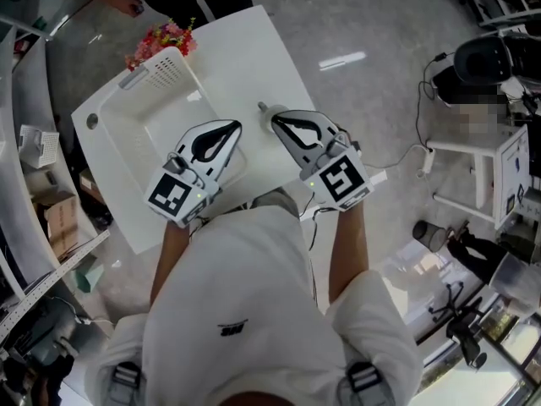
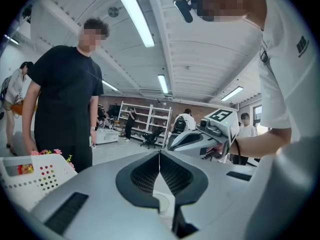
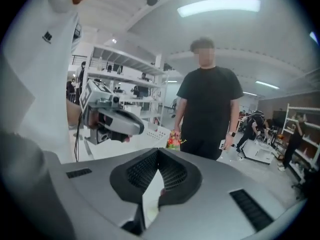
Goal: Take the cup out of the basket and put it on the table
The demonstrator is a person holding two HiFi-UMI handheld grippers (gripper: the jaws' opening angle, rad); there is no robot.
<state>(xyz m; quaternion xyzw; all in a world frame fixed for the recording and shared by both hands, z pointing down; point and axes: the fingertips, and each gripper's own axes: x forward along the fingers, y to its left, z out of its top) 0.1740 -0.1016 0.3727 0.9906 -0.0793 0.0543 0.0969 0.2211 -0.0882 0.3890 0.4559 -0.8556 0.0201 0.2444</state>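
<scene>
No cup shows in any view. The white perforated basket (image 1: 161, 74) lies on the left part of the white table (image 1: 254, 57), with a bunch of pink and red flowers (image 1: 165, 39) at its far end. Both grippers hover side by side above the table's near half. My left gripper (image 1: 235, 127) hangs over the basket's near right corner, its jaws (image 2: 159, 152) meeting with nothing between them. My right gripper (image 1: 275, 118) is just right of the basket, shut and empty (image 3: 158, 150). The basket (image 2: 35, 176) and flowers (image 3: 173, 140) also appear in the gripper views.
A person in a black shirt (image 3: 207, 109) stands at the table's far side, one hand (image 1: 127, 5) near the flowers. A white stand (image 1: 473, 163) and cables sit on the floor to the right. Shelving (image 1: 34, 193) and boxes line the left.
</scene>
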